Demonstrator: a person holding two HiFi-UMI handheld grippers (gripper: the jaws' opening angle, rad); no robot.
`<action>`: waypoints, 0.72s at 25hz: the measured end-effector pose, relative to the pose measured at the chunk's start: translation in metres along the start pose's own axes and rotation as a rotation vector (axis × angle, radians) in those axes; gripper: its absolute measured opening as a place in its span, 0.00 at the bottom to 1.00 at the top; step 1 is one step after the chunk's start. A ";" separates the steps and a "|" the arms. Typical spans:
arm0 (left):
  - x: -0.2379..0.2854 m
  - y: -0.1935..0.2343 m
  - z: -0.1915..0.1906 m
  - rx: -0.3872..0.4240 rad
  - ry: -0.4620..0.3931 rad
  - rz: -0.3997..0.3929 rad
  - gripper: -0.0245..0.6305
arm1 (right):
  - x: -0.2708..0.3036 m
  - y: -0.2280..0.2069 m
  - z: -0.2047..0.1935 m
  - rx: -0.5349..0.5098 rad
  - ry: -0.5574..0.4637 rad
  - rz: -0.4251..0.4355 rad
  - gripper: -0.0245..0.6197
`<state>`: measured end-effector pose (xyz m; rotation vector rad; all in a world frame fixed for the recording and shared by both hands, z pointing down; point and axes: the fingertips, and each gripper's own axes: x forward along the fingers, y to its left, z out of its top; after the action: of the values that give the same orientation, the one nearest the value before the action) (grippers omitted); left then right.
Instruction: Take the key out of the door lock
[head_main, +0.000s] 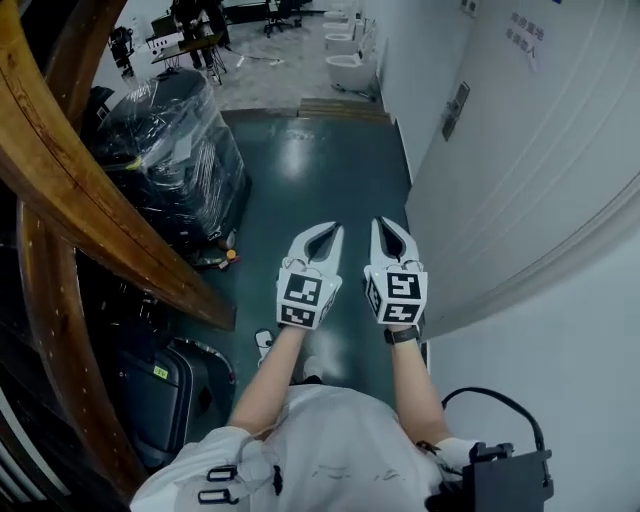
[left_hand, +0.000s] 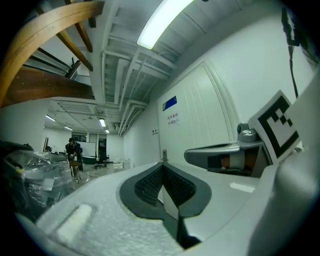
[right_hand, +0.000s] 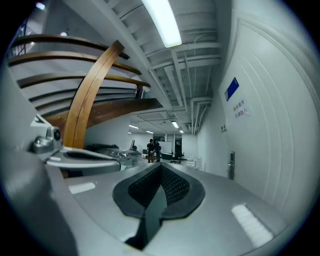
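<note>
The door lock (head_main: 455, 110), a dark plate on the white door (head_main: 520, 170) by the right edge of the green floor (head_main: 320, 180), is well apart from both tools, and any key in it is too small to make out. The left tool (head_main: 325, 229) and right tool (head_main: 386, 224) sit side by side, jaws together and empty. At the floor's left edge, a plastic-wrapped load (head_main: 170, 150) hides its contents.

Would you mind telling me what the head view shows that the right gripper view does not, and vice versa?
Only the head view: the person's forearms, a wristwatch and a dark suitcase. Only the right gripper view: the ceiling light and ceiling pipes. Both: the left gripper and right gripper side by side, jaws shut and empty, the curved wooden beam, and the door handle on the white door.
</note>
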<state>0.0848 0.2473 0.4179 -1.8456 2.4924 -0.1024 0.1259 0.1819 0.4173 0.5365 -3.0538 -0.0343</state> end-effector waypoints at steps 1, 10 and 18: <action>0.007 0.013 -0.001 0.001 -0.002 0.000 0.04 | 0.016 0.001 0.002 0.056 -0.016 0.021 0.04; 0.073 0.120 -0.024 -0.066 -0.003 0.078 0.04 | 0.137 0.003 -0.008 0.019 0.015 0.050 0.05; 0.196 0.183 -0.021 -0.048 0.022 0.121 0.04 | 0.262 -0.052 0.000 0.040 0.008 0.134 0.05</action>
<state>-0.1481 0.1141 0.4268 -1.7144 2.6364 -0.0591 -0.1026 0.0439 0.4250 0.3315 -3.0809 0.0337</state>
